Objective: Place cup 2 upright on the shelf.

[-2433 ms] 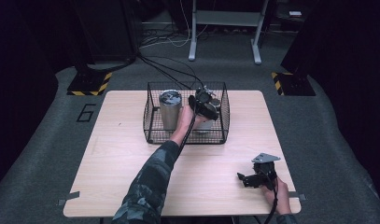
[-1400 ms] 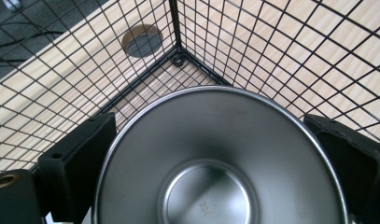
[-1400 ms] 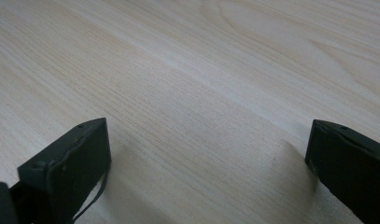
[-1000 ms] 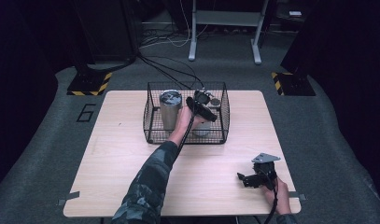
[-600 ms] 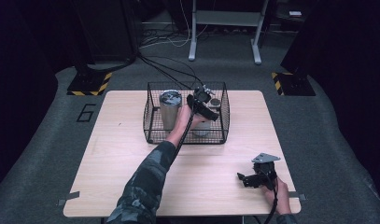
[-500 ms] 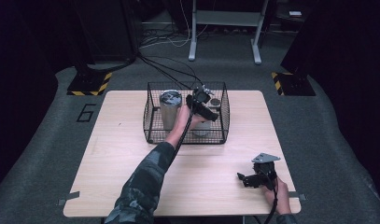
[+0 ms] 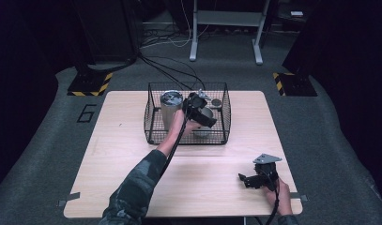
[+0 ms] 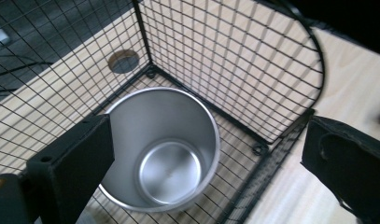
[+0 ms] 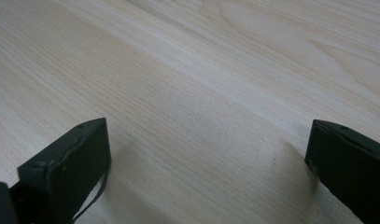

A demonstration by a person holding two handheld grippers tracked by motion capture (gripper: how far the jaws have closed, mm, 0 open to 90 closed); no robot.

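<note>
left gripper [image 8: 204,154]: jaws wide apart, empty | steel cup [image 8: 162,149] upright in wire basket [image 8: 234,56], directly below it, axis vertical | right gripper [image 7: 254,180]: jaws apart, empty, well apart

We identify this as a lab or test bay, probably: a bare wooden table [image 7: 132,140] on grey carpet [image 7: 48,140], hazard-striped stand feet [image 7: 90,84], loose floor cables [image 7: 165,65], and dark surroundings.
</note>
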